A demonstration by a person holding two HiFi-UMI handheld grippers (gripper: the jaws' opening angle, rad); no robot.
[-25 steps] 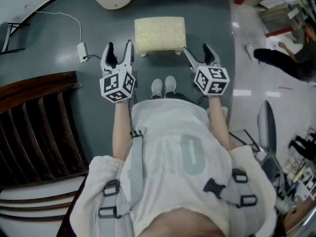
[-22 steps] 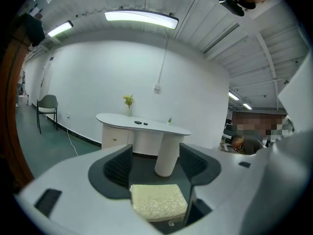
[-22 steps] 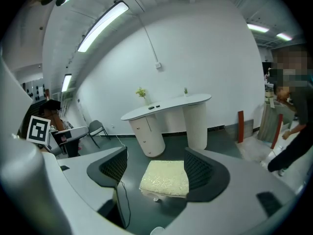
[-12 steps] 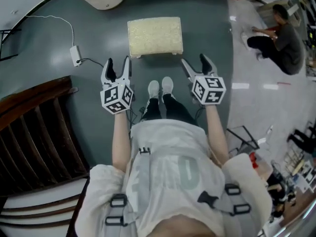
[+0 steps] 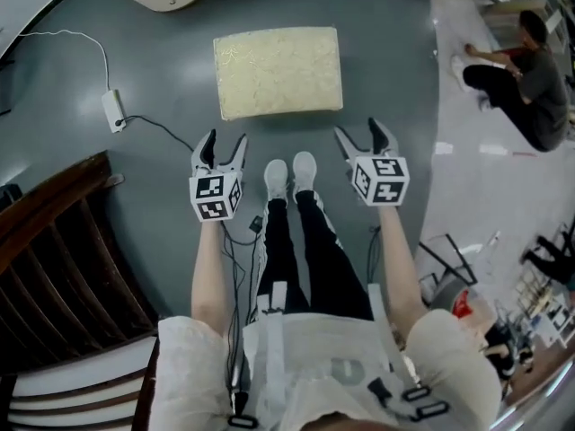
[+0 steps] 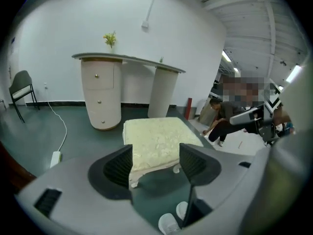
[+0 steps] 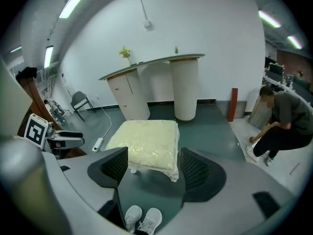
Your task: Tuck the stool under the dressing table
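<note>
Both tongs were wide apart and empty: left tongs point(image 5: 225, 142) and right tongs point(image 5: 358, 131) hung over the floor on either side of the person's shoes point(image 5: 292, 173), short of the stool point(image 5: 278, 70). The stool stood on the grey floor just ahead of the shoes, near edge facing the tongs. It was clear of the dressing bench point(image 6: 146, 61), not under it.

Handling, my read:
- The cream top looked padded, so it'd squash and slip under a pinch.
- The short white legs and the skirt under the cushion looked rigid.
- I'd grip the near edge low at both corners, or just push there.
- It's probably light, and the floor looked smooth, so it should slide.

The target gap was between the bench's two pedestals, farther back. A cable with a power block point(image 5: 112, 110) lay off to the left, outside the path.
</note>
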